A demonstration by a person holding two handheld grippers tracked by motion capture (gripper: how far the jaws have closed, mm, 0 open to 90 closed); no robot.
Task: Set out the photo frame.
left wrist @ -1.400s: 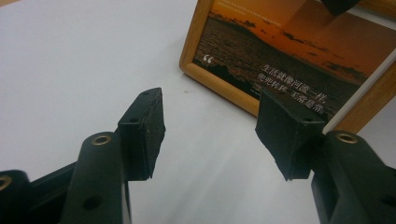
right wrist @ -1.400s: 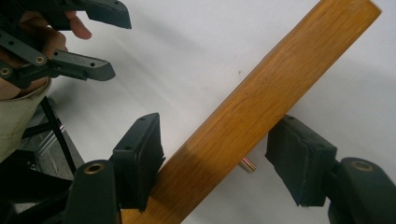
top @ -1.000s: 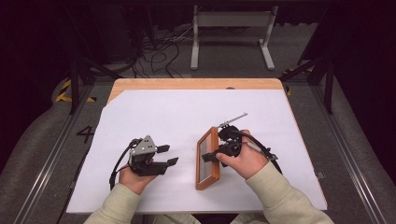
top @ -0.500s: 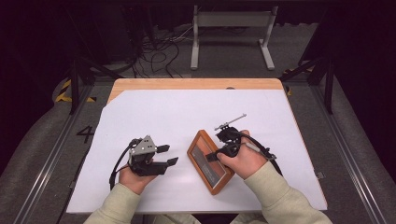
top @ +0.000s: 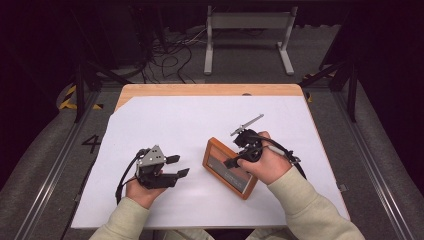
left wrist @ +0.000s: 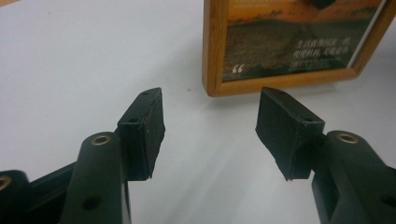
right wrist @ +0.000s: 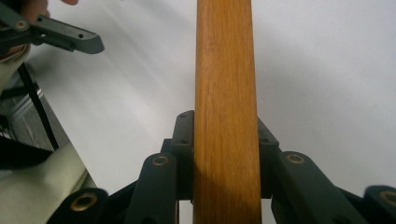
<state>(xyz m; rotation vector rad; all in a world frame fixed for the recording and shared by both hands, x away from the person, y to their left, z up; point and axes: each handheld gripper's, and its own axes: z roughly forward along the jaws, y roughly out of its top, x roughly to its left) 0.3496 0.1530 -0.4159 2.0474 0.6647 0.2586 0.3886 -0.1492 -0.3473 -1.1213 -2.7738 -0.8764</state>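
- The right gripper [top: 235, 161], at lower centre of the high view, has just closed and pinches the wooden picture frame [top: 226, 166].
- The left gripper [left wrist: 210, 130] stands spread, empty.
- The frame lies tilted, holding a sunset print.

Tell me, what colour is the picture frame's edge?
Orange-brown wood; the picture frame shows best in the right gripper view.

Wooden-framed rectangular picture [left wrist: 299, 42] with an orange-and-dark landscape print — white opening quotation mark at its lower left; a few short lines of small white Chinese characters at its right, too blurred to read.

Dark grey floor mat [top: 60, 150] — large numeral "4".
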